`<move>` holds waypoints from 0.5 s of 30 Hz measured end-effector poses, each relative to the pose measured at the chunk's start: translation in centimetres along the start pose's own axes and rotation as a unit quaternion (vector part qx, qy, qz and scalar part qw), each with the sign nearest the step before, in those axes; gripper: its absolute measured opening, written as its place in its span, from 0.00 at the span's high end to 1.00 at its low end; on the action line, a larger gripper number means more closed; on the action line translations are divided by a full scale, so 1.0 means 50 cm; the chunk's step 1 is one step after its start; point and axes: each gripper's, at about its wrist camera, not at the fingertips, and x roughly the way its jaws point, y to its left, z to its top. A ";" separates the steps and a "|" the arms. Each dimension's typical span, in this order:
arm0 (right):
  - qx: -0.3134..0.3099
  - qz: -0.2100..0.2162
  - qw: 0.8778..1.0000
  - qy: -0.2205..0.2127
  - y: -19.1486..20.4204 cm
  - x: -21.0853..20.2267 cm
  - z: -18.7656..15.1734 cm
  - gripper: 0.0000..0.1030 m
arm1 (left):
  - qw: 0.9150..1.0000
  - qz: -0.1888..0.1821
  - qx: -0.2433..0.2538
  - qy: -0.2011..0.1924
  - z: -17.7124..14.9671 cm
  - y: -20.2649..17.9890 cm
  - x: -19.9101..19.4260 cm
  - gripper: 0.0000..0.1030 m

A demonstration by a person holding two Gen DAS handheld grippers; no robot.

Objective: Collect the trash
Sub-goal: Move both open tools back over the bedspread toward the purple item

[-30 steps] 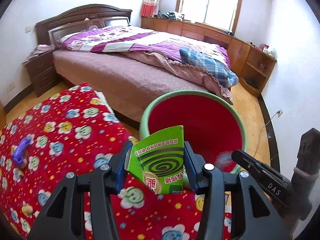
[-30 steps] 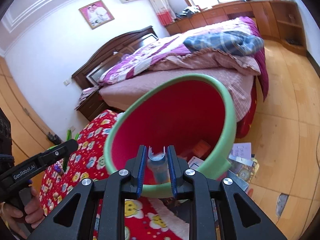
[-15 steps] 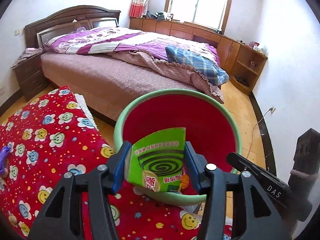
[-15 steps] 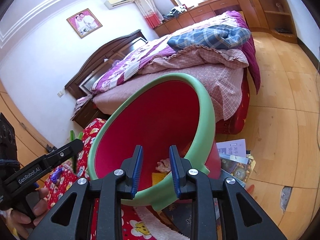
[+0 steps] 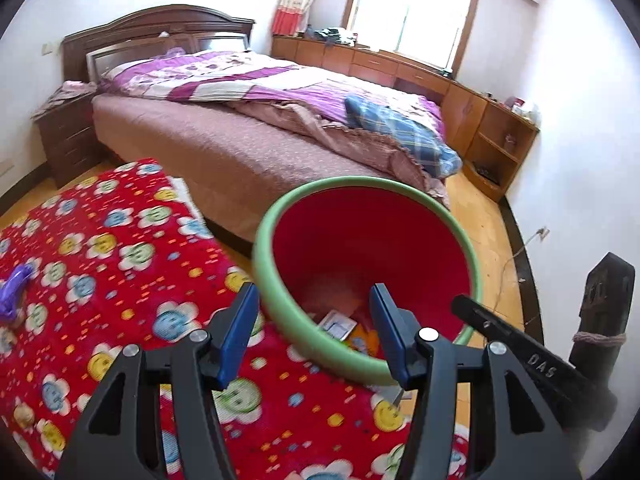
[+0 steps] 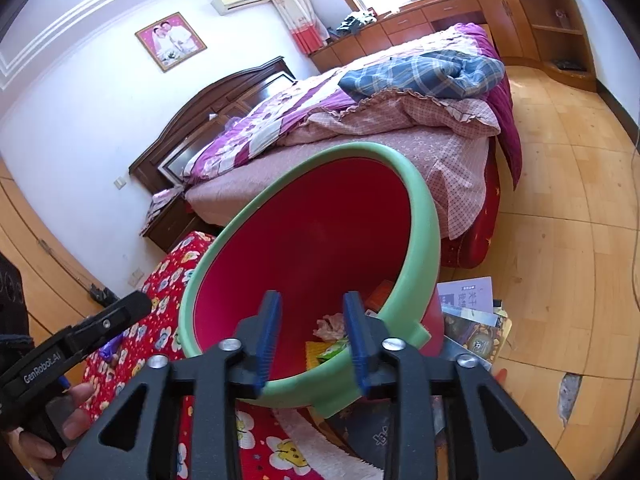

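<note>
Left wrist view: the left gripper (image 5: 314,330) stands wide apart and holds nothing, low in the frame's centre, over the near rim of the red bin (image 5: 368,256) with its green lip. Trash (image 5: 338,324) lies at the bin's bottom. Right wrist view: the right gripper (image 6: 312,340) is parted and bare, above crumpled paper (image 6: 330,326) inside the bin (image 6: 312,248). A flowered red blanket (image 5: 100,248) fills the lower left.

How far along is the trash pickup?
Done: scraps, including crumpled paper, lie in the red bin. In hand: nothing; the left gripper and right gripper are both open and empty at the bin's mouth. Possibly left: a purple item on the red blanket and booklets on the floor beside the bin.
</note>
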 end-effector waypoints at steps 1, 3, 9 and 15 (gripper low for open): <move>-0.002 0.000 1.000 -0.001 0.005 -0.002 0.001 0.56 | 1.000 0.002 -0.003 -0.001 -0.002 0.006 -0.006 0.44; -0.006 0.000 1.000 0.000 0.012 -0.003 0.001 0.55 | 1.000 0.009 -0.010 -0.003 -0.007 0.021 -0.023 0.44; -0.019 0.008 1.000 0.004 0.044 -0.008 -0.003 0.55 | 0.999 0.040 -0.032 -0.010 -0.020 0.069 -0.066 0.44; -0.037 0.014 0.999 0.006 0.083 -0.015 -0.009 0.55 | 0.996 0.068 -0.062 -0.017 -0.033 0.126 -0.109 0.44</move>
